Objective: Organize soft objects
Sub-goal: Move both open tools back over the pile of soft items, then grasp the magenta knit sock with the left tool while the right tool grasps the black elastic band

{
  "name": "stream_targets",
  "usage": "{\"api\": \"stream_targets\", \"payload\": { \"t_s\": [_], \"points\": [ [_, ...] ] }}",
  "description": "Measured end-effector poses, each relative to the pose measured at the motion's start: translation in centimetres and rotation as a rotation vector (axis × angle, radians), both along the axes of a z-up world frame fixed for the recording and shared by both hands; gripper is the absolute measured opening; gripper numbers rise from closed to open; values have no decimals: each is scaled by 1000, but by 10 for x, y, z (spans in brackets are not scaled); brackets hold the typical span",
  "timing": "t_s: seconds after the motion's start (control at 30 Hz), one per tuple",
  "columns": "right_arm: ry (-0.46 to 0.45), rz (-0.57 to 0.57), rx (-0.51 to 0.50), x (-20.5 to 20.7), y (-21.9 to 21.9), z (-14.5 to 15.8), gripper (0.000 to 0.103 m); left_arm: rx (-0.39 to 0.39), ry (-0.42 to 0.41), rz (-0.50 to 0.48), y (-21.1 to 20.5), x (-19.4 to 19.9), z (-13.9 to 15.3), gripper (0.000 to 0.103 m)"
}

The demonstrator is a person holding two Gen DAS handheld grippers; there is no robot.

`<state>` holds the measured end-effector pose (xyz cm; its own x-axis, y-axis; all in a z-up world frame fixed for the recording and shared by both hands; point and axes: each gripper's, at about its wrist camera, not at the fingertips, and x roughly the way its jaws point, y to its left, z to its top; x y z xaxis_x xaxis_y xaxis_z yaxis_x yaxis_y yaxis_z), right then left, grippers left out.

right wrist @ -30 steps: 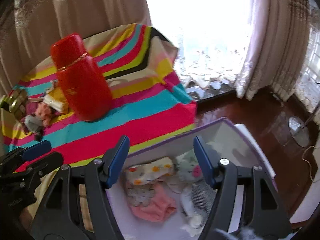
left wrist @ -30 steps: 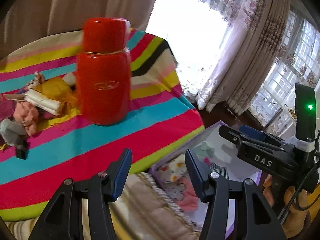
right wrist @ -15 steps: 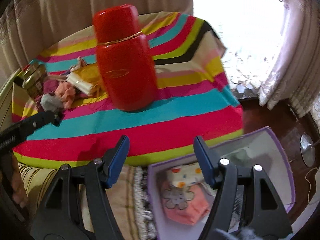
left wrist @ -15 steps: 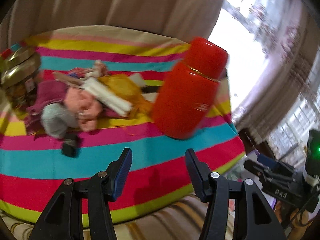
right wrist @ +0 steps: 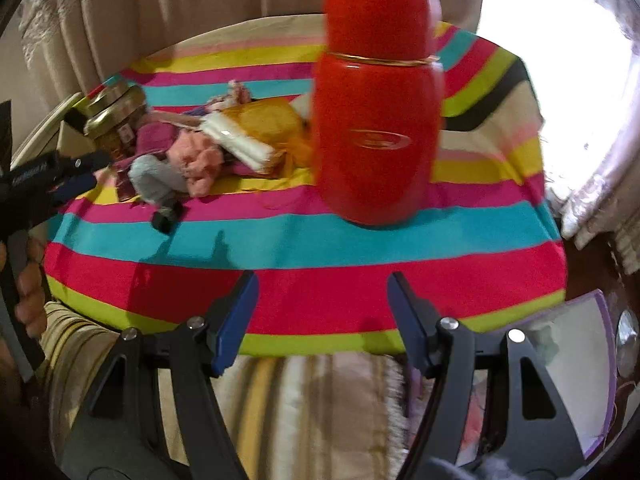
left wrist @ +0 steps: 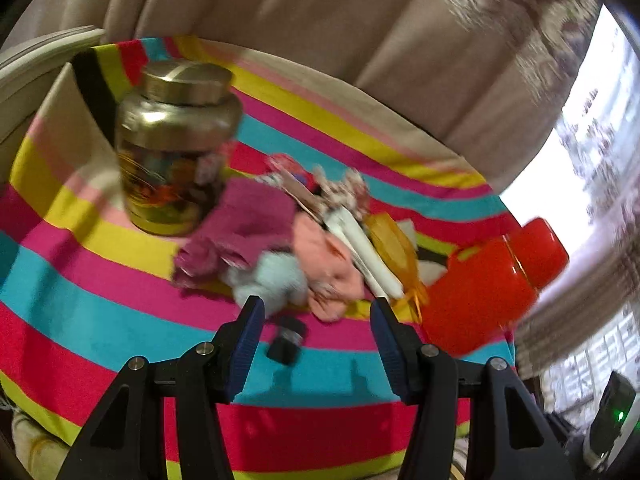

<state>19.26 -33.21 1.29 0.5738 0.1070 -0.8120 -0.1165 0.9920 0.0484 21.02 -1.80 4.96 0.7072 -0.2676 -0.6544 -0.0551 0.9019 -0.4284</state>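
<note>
A heap of soft things lies on the striped cloth: a magenta cloth, a pale grey-blue plush, a pink plush and a yellow pouch. My left gripper stands open just in front of the heap, nothing between its fingers. In the right wrist view the same heap shows as the pink plush and grey plush, with my left gripper coming in from the left edge. My right gripper hangs open over the table's near edge, empty.
A tall red flask stands right of the heap, also in the left wrist view. A gold-lidded jar stands left of it. A small black object lies before the heap. A purple-rimmed box sits low right. Curtains hang behind.
Both views swung left: the flask slid from left to far right in the left view and the heap came to centre. The box has nearly left the right view.
</note>
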Motion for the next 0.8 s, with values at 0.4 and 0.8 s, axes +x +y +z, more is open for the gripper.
{"api": "stream_targets", "payload": {
  "t_s": [0.4, 0.8],
  "points": [
    [17, 117, 61, 40, 78, -8, 70, -49, 9, 82, 51, 47, -4, 56],
    [86, 168, 129, 84, 143, -39, 70, -165, 96, 110, 78, 82, -56, 56]
  ]
}}
